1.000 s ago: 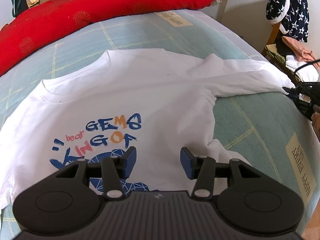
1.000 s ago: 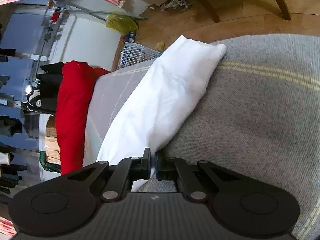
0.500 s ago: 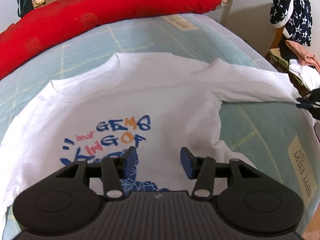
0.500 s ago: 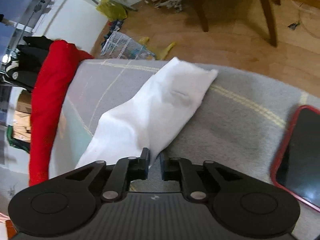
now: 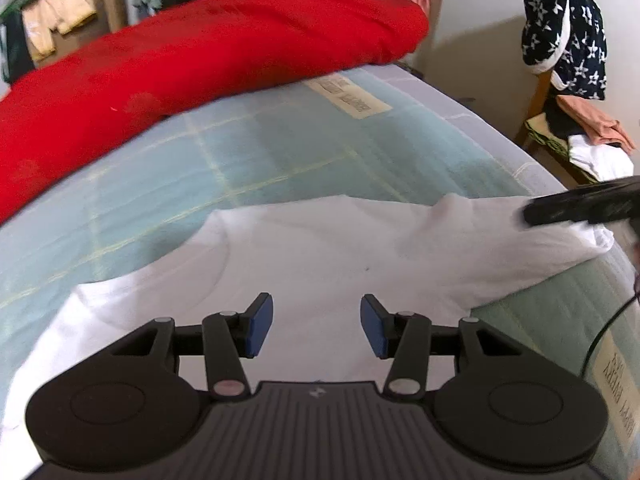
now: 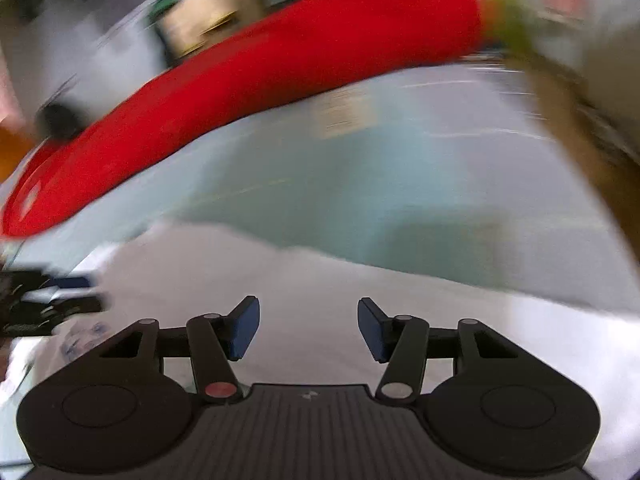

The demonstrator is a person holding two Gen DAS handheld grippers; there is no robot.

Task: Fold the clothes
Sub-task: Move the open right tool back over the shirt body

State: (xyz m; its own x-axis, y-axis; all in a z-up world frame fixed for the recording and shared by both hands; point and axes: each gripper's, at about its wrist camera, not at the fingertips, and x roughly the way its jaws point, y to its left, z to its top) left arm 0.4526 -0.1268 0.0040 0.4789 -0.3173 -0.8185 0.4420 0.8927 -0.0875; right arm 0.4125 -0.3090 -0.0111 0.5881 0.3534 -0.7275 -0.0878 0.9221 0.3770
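While the white shirt [image 5: 320,264] lies spread flat on the pale blue checked bed [image 5: 280,148], both tongs hang above it with nothing between their pads. From its own camera the left gripper [image 5: 317,326] has its blue pads roughly half apart, pointing down over the shirt's plain upper cloth near the collar, and no fabric is caught in the gap. One sleeve [image 5: 532,240] stretches toward the bed's right edge, and a blurred black part of the right gripper [image 5: 580,206] shows over that sleeve's end; whether it touches the cloth cannot be told. In the right wrist view, heavily smeared by motion, the right gripper [image 6: 308,328] has its jaws well apart, having just been opening, and they are empty, with white cloth [image 6: 320,280] below them. At that view's left edge a dark blurred shape with a blue tip, the left gripper [image 6: 52,300], sits over the shirt. A long red cushion [image 5: 200,64] lies across the far side of the bed. Beyond the bed's right corner, a dark star-patterned garment [image 5: 568,36] hangs over a chair [image 5: 536,108] that carries more folded clothes [image 5: 596,148].
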